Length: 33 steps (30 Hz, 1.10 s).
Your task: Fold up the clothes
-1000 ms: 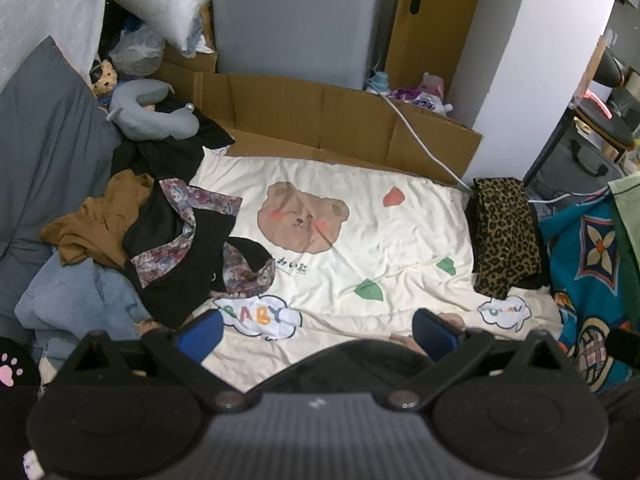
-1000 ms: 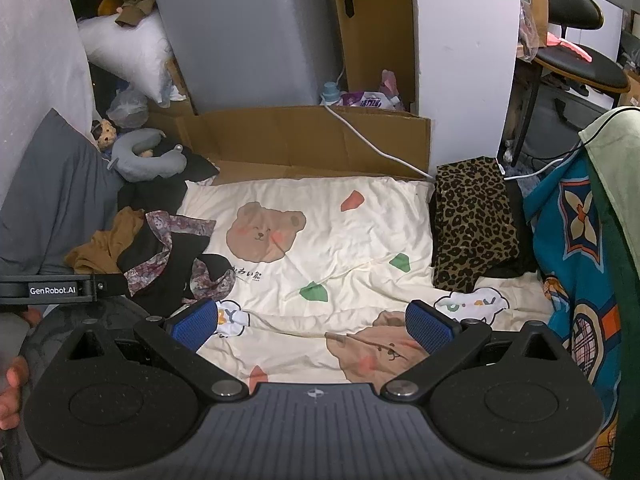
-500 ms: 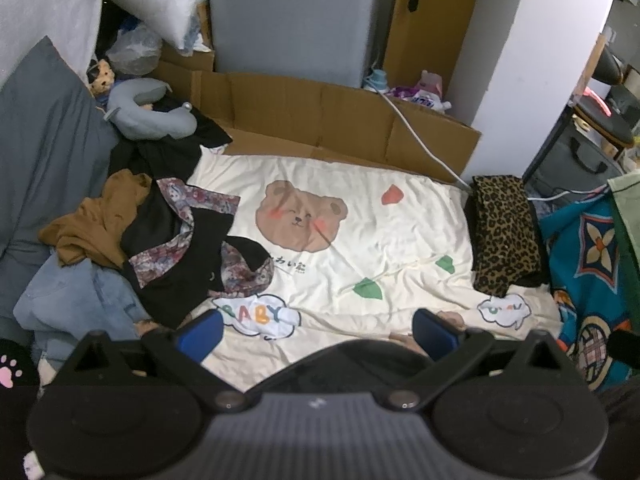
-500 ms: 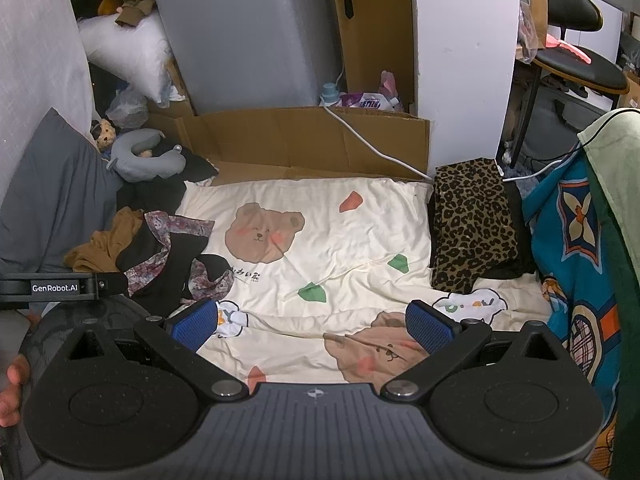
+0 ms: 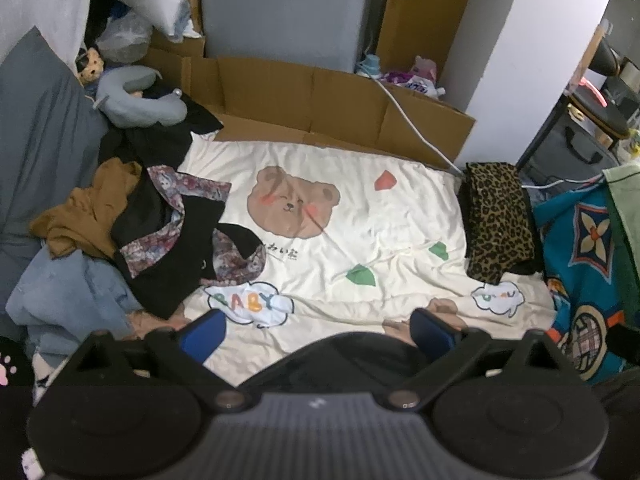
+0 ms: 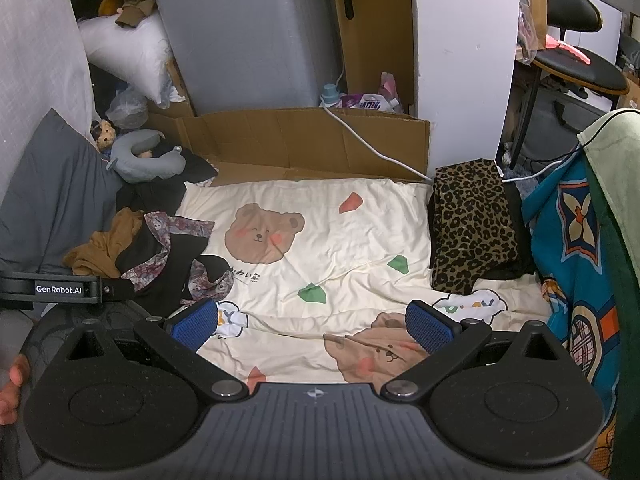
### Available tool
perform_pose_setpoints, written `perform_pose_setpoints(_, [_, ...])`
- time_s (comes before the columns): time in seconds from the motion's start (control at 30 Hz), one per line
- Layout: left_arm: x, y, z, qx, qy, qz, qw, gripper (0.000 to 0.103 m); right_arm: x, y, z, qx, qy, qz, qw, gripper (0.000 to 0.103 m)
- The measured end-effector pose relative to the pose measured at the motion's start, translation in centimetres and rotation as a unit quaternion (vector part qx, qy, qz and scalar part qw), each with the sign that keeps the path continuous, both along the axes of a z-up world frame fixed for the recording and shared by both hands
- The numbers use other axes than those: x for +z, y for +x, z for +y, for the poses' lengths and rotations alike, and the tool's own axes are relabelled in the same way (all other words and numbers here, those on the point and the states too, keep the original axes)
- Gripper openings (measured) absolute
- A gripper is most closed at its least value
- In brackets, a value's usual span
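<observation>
A heap of unfolded clothes lies at the left of the cream bear-print sheet (image 5: pixel 360 220): a black garment with floral trim (image 5: pixel 176 240), a mustard top (image 5: pixel 92 208) and pale blue jeans (image 5: pixel 68 296). A folded leopard-print garment (image 5: pixel 498 220) rests at the sheet's right edge, also in the right wrist view (image 6: pixel 472 224). My left gripper (image 5: pixel 316 330) hovers open over the sheet's near edge, holding nothing. My right gripper (image 6: pixel 314 324) is open too, above the near bear print. The same heap (image 6: pixel 160 256) shows left of it.
Cardboard (image 5: pixel 320 100) and a grey appliance (image 5: pixel 280 12) stand behind the sheet, with a white cable (image 5: pixel 416 128) across them. A grey pillow (image 5: pixel 44 132) and neck pillow (image 5: pixel 140 96) lie at left. A blue patterned blanket (image 5: pixel 584 260) borders the right. A hand (image 6: pixel 12 392) shows at lower left.
Both views shift only slightly, with the bed a touch lower in the right wrist view. Both grippers stay open and the clothes have not moved.
</observation>
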<state>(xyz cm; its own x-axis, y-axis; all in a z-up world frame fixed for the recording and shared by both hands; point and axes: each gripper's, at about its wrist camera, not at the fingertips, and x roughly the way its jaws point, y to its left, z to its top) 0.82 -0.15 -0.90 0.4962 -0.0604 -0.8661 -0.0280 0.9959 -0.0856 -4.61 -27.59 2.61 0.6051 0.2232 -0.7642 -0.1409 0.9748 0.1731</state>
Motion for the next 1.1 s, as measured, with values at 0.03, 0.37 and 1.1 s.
perform_pose_setpoints(0.03, [0.0, 0.0, -0.1, 0.001, 0.002, -0.001, 1.0000, 0.100, 0.0, 0.1, 0.0, 0.001, 0.000, 0.000, 1.000, 0.103])
perform_pose_setpoints(0.37, [0.4, -0.1, -0.1, 0.017, 0.018, -0.009, 0.9997, 0.100, -0.2, 0.0, 0.1, 0.001, -0.001, 0.000, 1.000, 0.103])
perform_pose_setpoints(1.1, [2.1, -0.8, 1.8, 0.012, 0.014, -0.030, 0.9994, 0.100, 0.1, 0.3, 2.1, -0.017, -0.007, -0.006, 1.000, 0.103])
